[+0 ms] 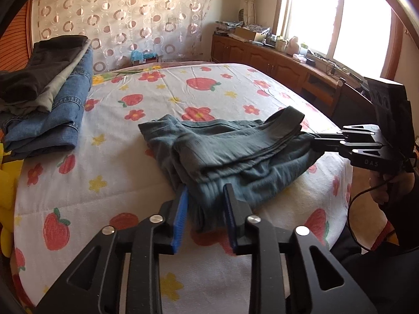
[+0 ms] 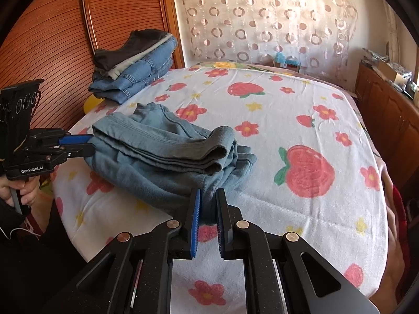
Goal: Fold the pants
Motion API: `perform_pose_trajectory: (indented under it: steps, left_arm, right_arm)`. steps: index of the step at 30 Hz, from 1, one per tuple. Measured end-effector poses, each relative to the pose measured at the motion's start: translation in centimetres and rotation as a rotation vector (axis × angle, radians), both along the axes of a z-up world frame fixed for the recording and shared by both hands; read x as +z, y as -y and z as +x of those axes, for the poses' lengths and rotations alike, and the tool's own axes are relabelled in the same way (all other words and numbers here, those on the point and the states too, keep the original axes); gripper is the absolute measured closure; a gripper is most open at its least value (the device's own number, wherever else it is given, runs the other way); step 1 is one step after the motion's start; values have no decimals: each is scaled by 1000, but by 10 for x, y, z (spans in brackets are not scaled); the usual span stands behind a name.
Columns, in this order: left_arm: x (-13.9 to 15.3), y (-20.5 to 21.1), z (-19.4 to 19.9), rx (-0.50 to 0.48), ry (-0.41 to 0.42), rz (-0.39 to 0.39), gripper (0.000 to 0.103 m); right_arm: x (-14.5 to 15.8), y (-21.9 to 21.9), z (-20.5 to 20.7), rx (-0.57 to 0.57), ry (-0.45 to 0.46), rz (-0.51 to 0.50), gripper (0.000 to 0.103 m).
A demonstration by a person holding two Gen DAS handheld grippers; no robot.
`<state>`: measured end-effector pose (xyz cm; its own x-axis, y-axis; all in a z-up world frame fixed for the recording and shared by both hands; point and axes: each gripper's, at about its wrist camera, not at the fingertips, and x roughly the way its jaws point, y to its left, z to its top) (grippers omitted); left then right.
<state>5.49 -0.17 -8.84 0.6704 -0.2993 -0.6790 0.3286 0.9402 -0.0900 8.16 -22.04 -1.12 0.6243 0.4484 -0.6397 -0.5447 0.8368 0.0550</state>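
Note:
A folded bundle of grey-blue pants (image 1: 230, 151) lies on the strawberry-print bed sheet (image 1: 131, 157), its ribbed waistband on top. My left gripper (image 1: 207, 191) is shut on the near edge of the bundle, with cloth between its blue pads. My right gripper (image 1: 318, 141) comes in from the right and is shut on the bundle's other end. In the right wrist view the pants (image 2: 167, 157) sit left of centre. There my right gripper (image 2: 208, 196) pinches the near edge, and my left gripper (image 2: 87, 144) grips the left end.
A stack of folded clothes, dark and grey garments on blue jeans (image 1: 49, 96), sits at the bed's far left corner (image 2: 136, 65). A wooden cabinet (image 1: 275, 62) with clutter runs under the window on the right. A patterned curtain (image 1: 125, 15) hangs behind the bed.

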Motion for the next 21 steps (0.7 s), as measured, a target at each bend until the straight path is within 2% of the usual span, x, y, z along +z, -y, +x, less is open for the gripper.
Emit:
perform_pose_trajectory:
  steps: [2, 3, 6, 16, 21]
  left_arm:
    - [1, -4, -2, 9, 9, -8, 57]
    - [1, -6, -2, 13, 11, -11, 55]
    - [-3, -10, 1, 32, 2, -2, 55]
    - [-16, -12, 16, 41, -32, 30, 55]
    - [-15, -9, 19, 30, -31, 42, 55]
  right_arm:
    - [2, 0, -1, -9, 12, -3, 85]
    - [2, 1, -2, -16, 21, -8, 84]
    - [3, 1, -1, -20, 31, -15, 75]
    - [-17, -21, 21, 9, -8, -79, 73]
    - [-17, -29, 29, 23, 6, -107, 72]
